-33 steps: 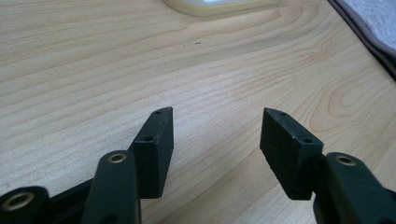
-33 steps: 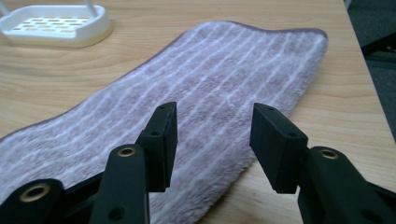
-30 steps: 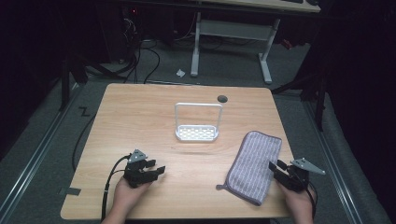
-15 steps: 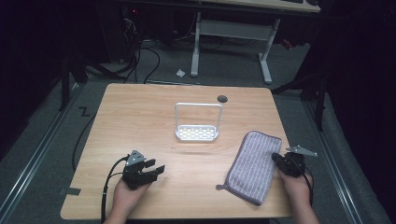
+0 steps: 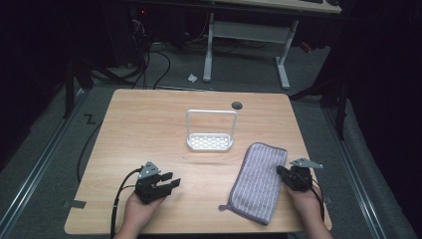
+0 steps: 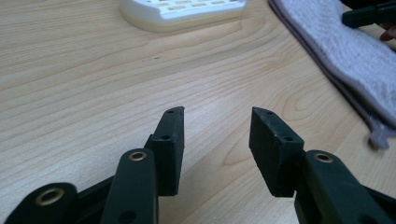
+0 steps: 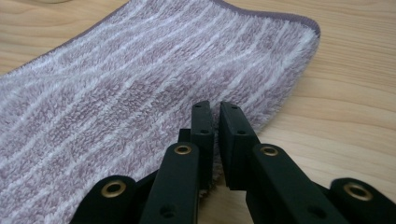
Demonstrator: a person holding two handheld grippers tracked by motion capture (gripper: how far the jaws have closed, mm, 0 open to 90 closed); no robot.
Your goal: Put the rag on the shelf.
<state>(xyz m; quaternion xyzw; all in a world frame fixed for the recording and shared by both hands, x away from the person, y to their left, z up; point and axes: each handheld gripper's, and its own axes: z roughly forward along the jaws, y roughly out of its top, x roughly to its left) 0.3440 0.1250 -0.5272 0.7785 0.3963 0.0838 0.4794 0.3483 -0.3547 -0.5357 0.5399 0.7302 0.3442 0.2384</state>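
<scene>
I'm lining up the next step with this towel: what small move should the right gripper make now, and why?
Probably lift the right gripper a little. Its jaws look closed on the long edge of the striped purple towel, which lies flat on the table. The left gripper, jaws apart over bare wood, holds nothing.

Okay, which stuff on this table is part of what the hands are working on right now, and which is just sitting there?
In the job:
- striped towel, its right edge between the jaws
- right tongs, shut on that edge
- left tongs, part open, jaws just closing, nothing between them

Lying about:
- white rack, mid-table
- dark round cap at the table's far edge
</scene>
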